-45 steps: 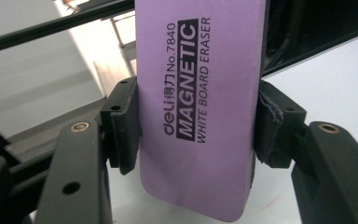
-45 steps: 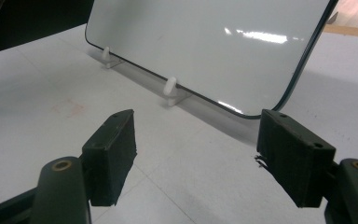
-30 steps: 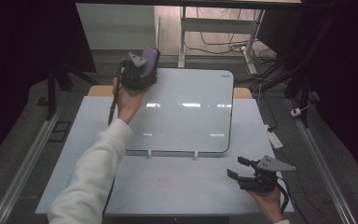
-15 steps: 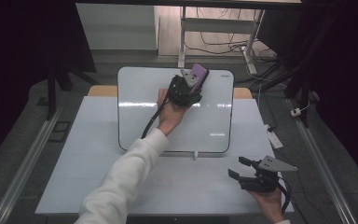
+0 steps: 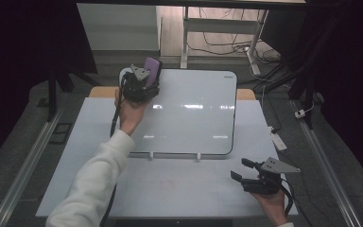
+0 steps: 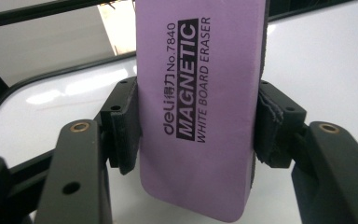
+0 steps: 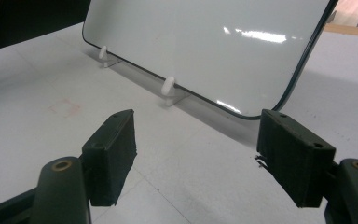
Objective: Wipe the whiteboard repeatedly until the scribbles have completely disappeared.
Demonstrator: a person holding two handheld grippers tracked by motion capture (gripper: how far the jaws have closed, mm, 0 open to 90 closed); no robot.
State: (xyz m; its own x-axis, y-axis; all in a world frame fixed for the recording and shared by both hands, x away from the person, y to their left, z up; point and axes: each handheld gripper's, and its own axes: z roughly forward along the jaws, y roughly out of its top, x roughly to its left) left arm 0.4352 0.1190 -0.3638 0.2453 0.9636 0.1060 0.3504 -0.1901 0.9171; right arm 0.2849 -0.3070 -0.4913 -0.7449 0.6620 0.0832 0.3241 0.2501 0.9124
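A white whiteboard [image 5: 194, 113] leans on two small white clips [image 7: 168, 88] on the pale table [image 5: 179, 194]. My left gripper [image 5: 147, 79] is over the board's top left corner, shut on a purple magnetic whiteboard eraser [image 5: 152, 67]. In the left gripper view the eraser [image 6: 200, 107] stands upright between the two pads [image 6: 123, 126], its label facing the camera and the board's surface close behind it. My right gripper [image 5: 241, 170] rests low over the table's front right, open and holding nothing. The whiteboard's lower edge [image 7: 205, 46] lies beyond its jaws.
A faint red mark [image 5: 168, 183] shows on the table in front of the board. A white oblong object [image 5: 278, 140] lies at the table's right edge. Desk legs and cables [image 5: 227, 42] stand beyond the far edge. Metal rails [image 5: 26, 175] run along both sides.
The left hand with the eraser swept right across the top of the board, then came back to the top left corner. The right gripper has stayed where it was.
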